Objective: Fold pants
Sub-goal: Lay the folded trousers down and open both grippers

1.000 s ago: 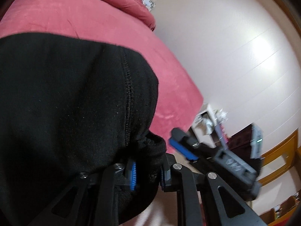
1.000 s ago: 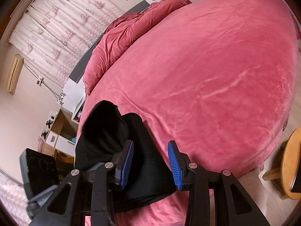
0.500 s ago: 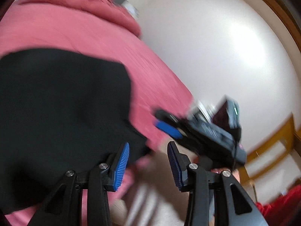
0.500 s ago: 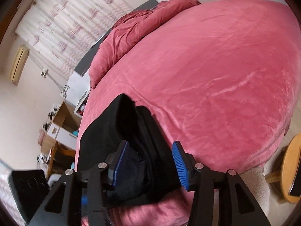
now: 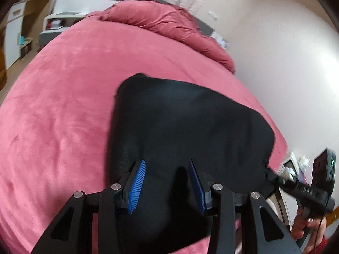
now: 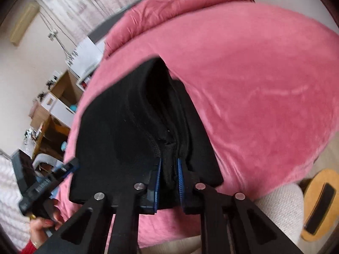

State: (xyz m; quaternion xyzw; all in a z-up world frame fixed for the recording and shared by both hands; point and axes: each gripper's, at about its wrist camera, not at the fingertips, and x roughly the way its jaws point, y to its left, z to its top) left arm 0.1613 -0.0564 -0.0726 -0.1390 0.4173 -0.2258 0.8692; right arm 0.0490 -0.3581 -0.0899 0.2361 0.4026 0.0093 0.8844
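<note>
The black pants lie folded in a thick stack on the pink bed, near its front edge and toward the corner that meets the cream wall. In the right wrist view the stack's layered folds and a stitched seam face the camera.

The right gripper is closing its jaws, and its blue pads pinch a bunched ridge of the pants at the stack's near edge; cloth fills the narrow gap between them.

The left gripper hangs over the near part of the pants with its fingers spread. Its blue pads stand clear of each other, with black cloth seen behind and between them, but they press on nothing.

A hand with a red cuff holds the left gripper's handle off the bed's front edge. A rumpled pink duvet sits along the bed's far edge, and a round wooden stool stands beside the bed.
</note>
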